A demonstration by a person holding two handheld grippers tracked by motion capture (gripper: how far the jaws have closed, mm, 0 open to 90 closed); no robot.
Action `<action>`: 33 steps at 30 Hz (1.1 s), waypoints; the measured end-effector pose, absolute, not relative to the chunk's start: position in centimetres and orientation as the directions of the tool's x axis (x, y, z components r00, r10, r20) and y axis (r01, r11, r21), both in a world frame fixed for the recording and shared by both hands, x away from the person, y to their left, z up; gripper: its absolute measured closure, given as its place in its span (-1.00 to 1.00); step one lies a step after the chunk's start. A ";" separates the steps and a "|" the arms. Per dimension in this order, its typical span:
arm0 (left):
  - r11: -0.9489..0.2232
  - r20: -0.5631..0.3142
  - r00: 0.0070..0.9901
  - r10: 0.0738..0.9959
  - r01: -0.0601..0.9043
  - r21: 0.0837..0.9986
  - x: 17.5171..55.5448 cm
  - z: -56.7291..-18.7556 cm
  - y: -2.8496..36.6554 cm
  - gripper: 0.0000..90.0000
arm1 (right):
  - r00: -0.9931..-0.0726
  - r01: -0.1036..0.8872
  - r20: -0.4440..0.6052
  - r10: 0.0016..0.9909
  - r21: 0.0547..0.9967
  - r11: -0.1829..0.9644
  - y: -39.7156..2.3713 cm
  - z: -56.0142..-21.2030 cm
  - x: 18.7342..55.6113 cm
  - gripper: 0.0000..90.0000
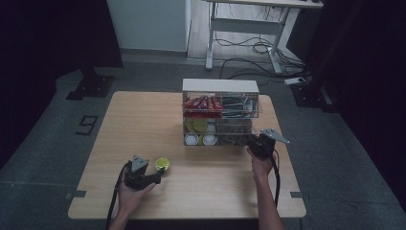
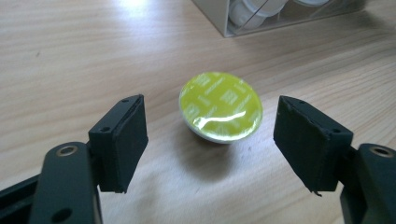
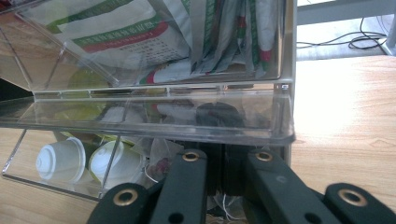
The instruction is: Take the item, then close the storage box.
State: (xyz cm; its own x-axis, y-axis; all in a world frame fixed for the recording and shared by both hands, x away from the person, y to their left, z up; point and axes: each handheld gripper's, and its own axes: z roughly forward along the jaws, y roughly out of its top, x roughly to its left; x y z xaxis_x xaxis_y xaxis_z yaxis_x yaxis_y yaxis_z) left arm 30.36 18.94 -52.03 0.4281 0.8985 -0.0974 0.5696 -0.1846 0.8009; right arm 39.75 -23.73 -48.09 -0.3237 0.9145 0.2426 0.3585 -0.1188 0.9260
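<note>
In the left gripper view, the left gripper (image 2: 211, 140) has its jaws spread wide, one black pad (image 2: 122, 140) on each flank of a coffee capsule (image 2: 221, 106) with a shiny yellow-green foil lid. Neither pad touches it; bare wood shows on both sides, and the capsule sits slightly beyond the pad tips, resting on the table (image 2: 70, 56) with its foil tilted toward the camera. Ahead of it lies an open strip of tabletop before the near corner of the clear organizer (image 2: 261, 23). In the high view the left gripper (image 1: 155, 178) sits toward the near left of the table with the capsule (image 1: 163, 165) at its tip, well apart from the organizer (image 1: 220, 86), with free wood to the left and toward the near edge.

In the right gripper view, the right gripper (image 3: 223, 172) has its jaws drawn together beneath the clear front lip of a flap (image 3: 149, 119) on the organizer; the fingertips are hidden behind the plastic, so I cannot tell if they pinch anything. White capsules (image 3: 60, 161) lie in the lower-left compartment, printed sachets (image 3: 154, 42) stand above. In the high view this gripper (image 1: 256, 143) meets the organizer's near right corner, close to the table's right edge (image 1: 292, 182).
</note>
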 end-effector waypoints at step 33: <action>-0.153 -0.153 0.445 0.882 0.579 0.801 29.4 -51.8 19.9 -0.41 | -0.337 0.390 0.238 0.911 0.916 -0.095 -23.4 -48.8 38.7 0.96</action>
